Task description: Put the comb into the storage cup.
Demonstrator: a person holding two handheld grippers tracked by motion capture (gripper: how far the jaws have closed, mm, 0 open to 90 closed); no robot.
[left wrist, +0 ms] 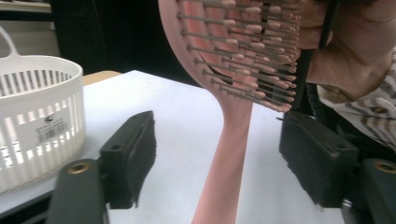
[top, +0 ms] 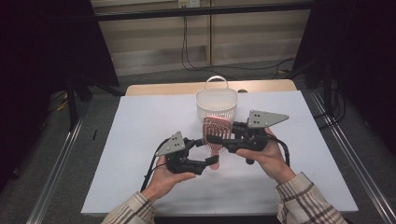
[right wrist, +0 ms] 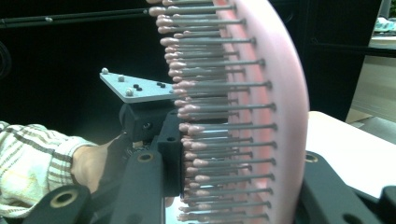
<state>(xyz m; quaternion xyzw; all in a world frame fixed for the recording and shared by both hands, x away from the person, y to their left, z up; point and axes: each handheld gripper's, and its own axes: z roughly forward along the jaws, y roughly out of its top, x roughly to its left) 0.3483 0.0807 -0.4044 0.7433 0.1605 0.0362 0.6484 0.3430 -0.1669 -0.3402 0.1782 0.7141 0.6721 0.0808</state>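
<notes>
While untouched, brush handle (left wrist: 229,154) between left fingers (left wrist: 133,154)

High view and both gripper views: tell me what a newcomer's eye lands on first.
The pink hairbrush, held up above the table's middle: the right gripper is clamped across its bristled head, and its handle hangs between the left gripper's open jaws. Just behind it stands the white slotted basket with its handle raised.

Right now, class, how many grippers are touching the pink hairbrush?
1. The right gripper clamps the pink hairbrush by its bristled head. The left gripper has its jaws open either side of the handle, not touching it.
</notes>
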